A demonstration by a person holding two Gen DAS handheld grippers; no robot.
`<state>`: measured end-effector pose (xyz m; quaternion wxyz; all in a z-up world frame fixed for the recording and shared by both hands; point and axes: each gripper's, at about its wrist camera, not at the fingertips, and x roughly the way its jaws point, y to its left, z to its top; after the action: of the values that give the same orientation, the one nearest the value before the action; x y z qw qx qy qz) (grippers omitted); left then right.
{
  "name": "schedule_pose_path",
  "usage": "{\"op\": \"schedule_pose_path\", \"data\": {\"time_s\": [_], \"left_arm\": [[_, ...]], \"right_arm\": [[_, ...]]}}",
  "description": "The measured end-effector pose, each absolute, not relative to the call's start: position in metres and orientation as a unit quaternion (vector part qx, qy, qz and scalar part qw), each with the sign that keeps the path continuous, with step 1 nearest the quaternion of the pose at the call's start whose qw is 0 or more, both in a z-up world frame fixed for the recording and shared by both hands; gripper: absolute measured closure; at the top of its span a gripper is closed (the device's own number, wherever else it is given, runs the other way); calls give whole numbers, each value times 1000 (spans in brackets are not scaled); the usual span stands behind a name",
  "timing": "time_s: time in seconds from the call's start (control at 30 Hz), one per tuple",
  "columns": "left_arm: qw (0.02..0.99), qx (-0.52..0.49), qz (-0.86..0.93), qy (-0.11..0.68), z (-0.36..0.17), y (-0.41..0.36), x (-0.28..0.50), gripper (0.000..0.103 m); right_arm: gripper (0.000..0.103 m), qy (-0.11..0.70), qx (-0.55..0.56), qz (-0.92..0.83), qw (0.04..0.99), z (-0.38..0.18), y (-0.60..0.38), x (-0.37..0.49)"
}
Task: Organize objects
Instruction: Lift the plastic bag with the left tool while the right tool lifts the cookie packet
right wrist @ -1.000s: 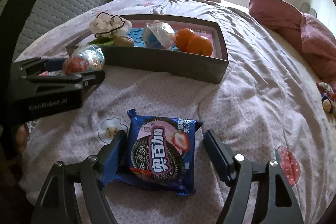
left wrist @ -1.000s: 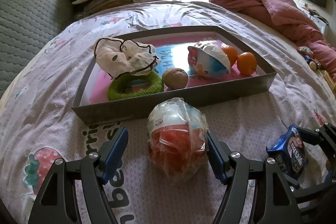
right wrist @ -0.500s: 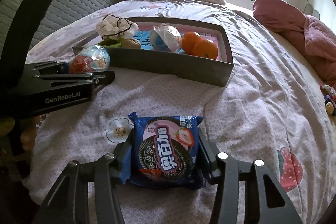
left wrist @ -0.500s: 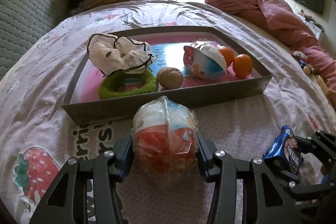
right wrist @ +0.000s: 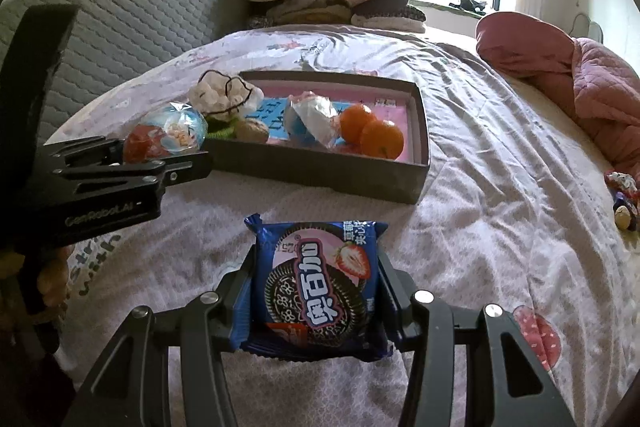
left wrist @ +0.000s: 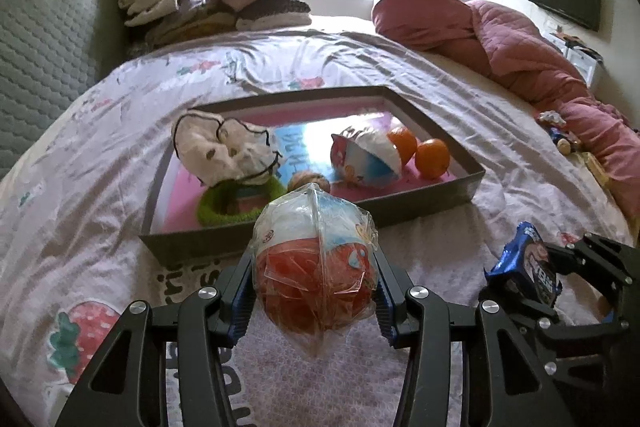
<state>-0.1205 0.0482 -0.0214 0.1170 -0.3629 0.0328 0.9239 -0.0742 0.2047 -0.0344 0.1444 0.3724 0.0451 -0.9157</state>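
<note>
The left gripper [left wrist: 316,293] has closed partway, and its blue pads press both sides of a plastic-wrapped toy egg [left wrist: 316,267] with a red lower half and a blue-and-white upper half. The egg is held clear of the printed bedsheet [left wrist: 100,187], just in front of the near wall of the grey tray [left wrist: 420,205]. The right gripper [right wrist: 316,301] has likewise closed onto a blue cookie packet [right wrist: 316,283], with one pad against each long side; the packet lies face up between the fingers, above the sheet, on the near side of the tray. In the left wrist view, the same packet [left wrist: 528,269] appears at the right edge, clamped edge-on. The tray rests on the bed and contains, from left to right: a white scrunchie [left wrist: 224,151] lying on a green knitted ring [left wrist: 240,201], a walnut [right wrist: 251,131], a second wrapped toy egg [left wrist: 366,161] and two oranges [left wrist: 432,159]. The walnut is mostly hidden behind the held egg in the left view, so its contact with the ring cannot be confirmed. Folded clothes [left wrist: 208,3] are stacked at the head of the bed, and a pink quilt [left wrist: 500,43] lies along the right side.
</note>
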Motion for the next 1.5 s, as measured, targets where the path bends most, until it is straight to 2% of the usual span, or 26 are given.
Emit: {"op": "schedule_pose_path", "data": {"time_s": [0.83,1.5], "left_arm": [[128,-314,940,39,15,40,-113,52],[117,-289,949,43,34,29,-128,52]], "right_arm": [[52,50,319,-936,141,17,196,-104],[52,51,296,-945,131,34,195,-127]]}}
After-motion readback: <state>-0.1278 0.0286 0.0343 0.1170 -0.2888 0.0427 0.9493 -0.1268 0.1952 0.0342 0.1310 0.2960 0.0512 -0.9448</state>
